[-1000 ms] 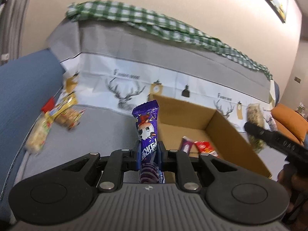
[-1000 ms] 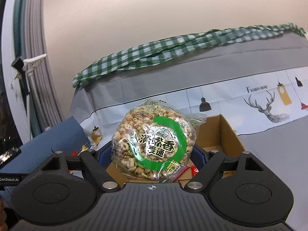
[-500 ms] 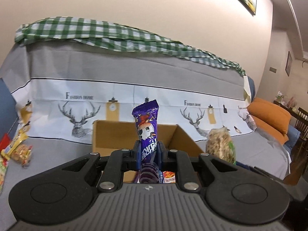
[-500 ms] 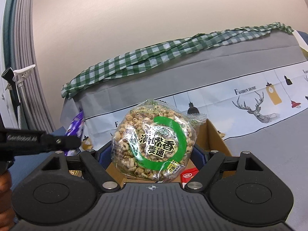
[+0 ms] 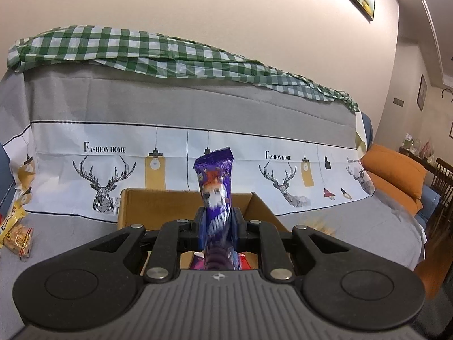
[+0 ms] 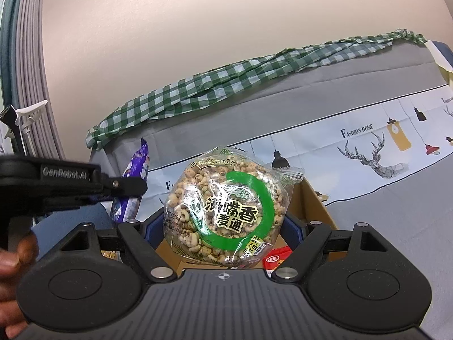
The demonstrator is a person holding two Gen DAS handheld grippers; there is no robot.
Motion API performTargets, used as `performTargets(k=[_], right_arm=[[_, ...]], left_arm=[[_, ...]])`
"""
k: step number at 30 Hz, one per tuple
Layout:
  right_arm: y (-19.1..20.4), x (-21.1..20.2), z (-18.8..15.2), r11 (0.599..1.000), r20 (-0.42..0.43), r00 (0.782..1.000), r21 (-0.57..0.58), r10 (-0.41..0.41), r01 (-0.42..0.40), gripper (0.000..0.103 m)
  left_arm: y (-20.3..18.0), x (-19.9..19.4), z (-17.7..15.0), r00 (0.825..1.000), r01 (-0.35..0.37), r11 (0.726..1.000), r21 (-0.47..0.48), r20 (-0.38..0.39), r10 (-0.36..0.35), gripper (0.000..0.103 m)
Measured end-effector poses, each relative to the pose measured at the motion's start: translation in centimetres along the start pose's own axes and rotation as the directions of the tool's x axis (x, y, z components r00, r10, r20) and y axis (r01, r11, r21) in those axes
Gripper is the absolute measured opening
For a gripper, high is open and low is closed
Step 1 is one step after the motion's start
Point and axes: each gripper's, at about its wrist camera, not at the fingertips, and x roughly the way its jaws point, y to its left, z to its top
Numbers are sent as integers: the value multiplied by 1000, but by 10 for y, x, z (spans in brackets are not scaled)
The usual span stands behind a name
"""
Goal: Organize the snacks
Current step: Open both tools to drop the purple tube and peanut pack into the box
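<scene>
My left gripper (image 5: 218, 221) holds a purple snack packet (image 5: 215, 181) upright over the near side of an open cardboard box (image 5: 158, 206). Its jaws are opening, the pads still touch the wrapper, and the packet's lower part is blurred. My right gripper (image 6: 223, 226) has a round clear bag of puffed grain with a green ring (image 6: 226, 206) between its blue pads. These jaws are opening too, wide around the bag and still against it. The right wrist view shows the left gripper (image 6: 136, 184) and purple packet (image 6: 138, 164) at the left, the box (image 6: 311, 198) behind.
A red packet (image 6: 276, 257) lies inside the box. Loose snacks (image 5: 17, 232) lie on the grey sofa cover at the far left. An orange cushion (image 5: 396, 175) is at the right. A person's hand (image 6: 11, 260) grips the left tool.
The left gripper swung right from the snack pile until the box sat straight ahead. It entered the right wrist view from the left. The grain bag has tilted a little.
</scene>
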Motion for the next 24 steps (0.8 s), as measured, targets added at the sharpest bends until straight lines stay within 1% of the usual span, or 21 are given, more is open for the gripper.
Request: performTargets(k=[1,2,3,7,11,13,14,15,18,20,24], right_arm=[[1,2,0,1000,-12,1000,-1,2,-2,89],[1,4,0,1000,-19,1000,-6,-4,4,94],[3,4,0,1000,-16,1000,-16,-18,17,96],[2,6,0,1000,-23,1000,-17,-17,17,96],[3,8,-1,1000,-34,999,-23,-22,21,96],[5,8,-1,999,-36,999,-31,-23,22,96],[5,8,-2,999,-37,999,-35,-24,23,96],[6,8,-2,999,-38,999,-39,-26,25,96],[10,9,-2,998,-43,999,-51,-31,29,96],[12,10,-3,998,-51,998,-57,-33,30,96],[16,11,-5,997,-58,998,-65,-33,29,96]], left_arm=[[-2,-1,1,1000,1,1000,3,1,-1,35],[-3,-3,2,1000,2,1000,7,11,-2,48],[-3,-6,3,1000,2,1000,12,22,-2,52],[3,-16,-2,999,-13,999,33,34,12,52],[24,-35,-20,999,-44,999,18,30,43,52],[38,-47,-33,998,-62,998,3,27,62,50],[46,-52,-39,997,-69,998,-4,23,69,45],[56,-57,-45,997,-76,997,-11,15,76,37],[79,-67,-60,994,-105,994,-6,-4,105,29],[94,-72,-68,992,-123,992,34,-11,124,25],[124,-78,-75,985,-168,975,146,3,170,25]])
